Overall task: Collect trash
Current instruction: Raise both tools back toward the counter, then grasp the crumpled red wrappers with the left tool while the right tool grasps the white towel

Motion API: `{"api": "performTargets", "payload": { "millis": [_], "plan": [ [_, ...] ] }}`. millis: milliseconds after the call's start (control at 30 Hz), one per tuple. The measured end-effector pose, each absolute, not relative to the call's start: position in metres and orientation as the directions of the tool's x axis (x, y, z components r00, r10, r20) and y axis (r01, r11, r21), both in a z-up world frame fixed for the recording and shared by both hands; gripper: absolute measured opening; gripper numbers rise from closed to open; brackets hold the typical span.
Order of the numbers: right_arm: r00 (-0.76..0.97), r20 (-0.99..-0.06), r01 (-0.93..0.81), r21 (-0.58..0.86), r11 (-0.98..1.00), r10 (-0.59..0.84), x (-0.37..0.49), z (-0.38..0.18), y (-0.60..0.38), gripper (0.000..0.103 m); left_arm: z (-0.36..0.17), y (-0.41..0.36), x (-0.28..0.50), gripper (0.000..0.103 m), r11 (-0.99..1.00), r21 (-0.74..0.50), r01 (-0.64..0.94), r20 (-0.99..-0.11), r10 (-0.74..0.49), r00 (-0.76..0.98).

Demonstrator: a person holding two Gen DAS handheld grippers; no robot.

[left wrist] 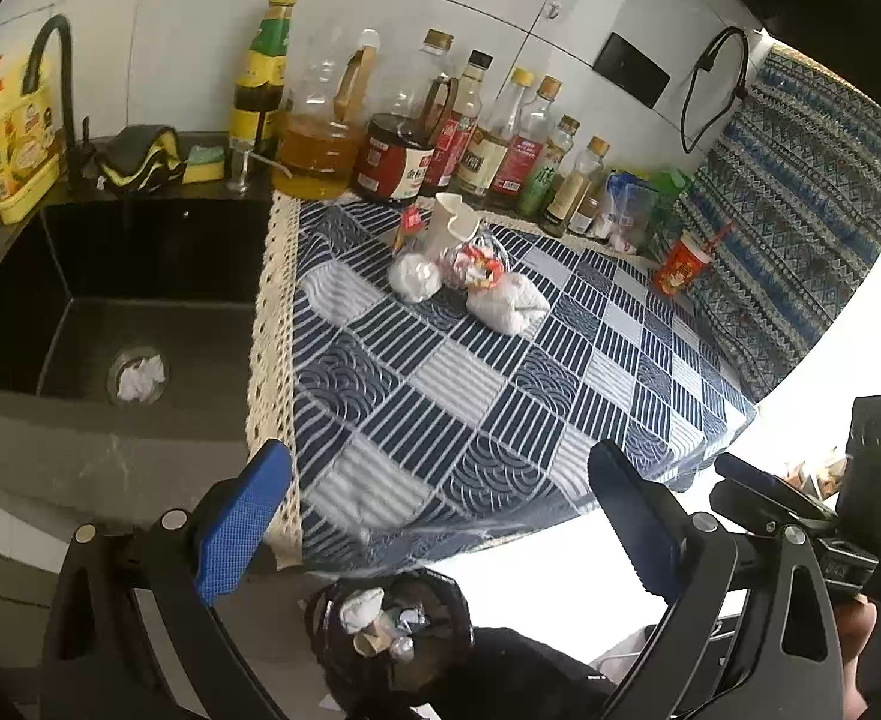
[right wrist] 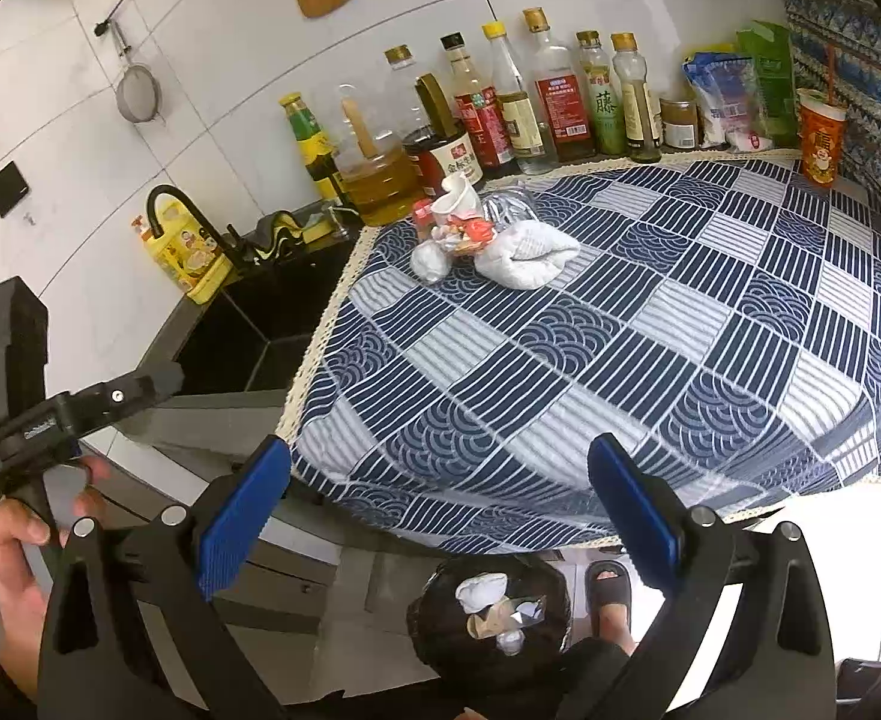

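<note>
A heap of trash lies at the back of the checked tablecloth: a white paper cup, a crumpled wrapper, a small paper ball and a larger crumpled tissue; the tissue also shows in the right wrist view. A black bin with trash inside stands on the floor below the table edge, also in the right wrist view. Another tissue lies in the sink drain. My left gripper and right gripper are open and empty, held above the bin.
A black sink with a tap is left of the table. Several sauce and oil bottles line the wall behind the trash. A red paper cup with a straw stands at the far right. A sandalled foot is beside the bin.
</note>
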State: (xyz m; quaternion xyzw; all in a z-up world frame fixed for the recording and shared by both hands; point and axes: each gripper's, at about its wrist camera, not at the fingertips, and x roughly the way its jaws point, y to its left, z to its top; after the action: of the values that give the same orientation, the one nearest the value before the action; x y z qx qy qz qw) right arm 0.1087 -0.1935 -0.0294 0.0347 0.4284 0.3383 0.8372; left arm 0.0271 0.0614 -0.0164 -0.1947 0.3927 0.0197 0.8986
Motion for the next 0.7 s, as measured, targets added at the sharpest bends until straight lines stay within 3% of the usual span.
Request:
{"api": "performTargets", "payload": {
  "millis": [367,700],
  "plan": [
    [0.382,-0.681,-0.602,0.329,0.727,0.624,0.174,-0.025,-0.194,0.098,-0.022,0.055,0.104,0.096,0.914,-0.355,-0.195,-0.735,-0.144,0.662],
    [0.297,-0.7,-0.656,0.345,0.671,0.65,0.257,-0.058,-0.169,0.098,-0.044,0.063,0.193,0.096,0.869,-0.407,-0.28,-0.77,-0.162,0.618]
  ]
}}
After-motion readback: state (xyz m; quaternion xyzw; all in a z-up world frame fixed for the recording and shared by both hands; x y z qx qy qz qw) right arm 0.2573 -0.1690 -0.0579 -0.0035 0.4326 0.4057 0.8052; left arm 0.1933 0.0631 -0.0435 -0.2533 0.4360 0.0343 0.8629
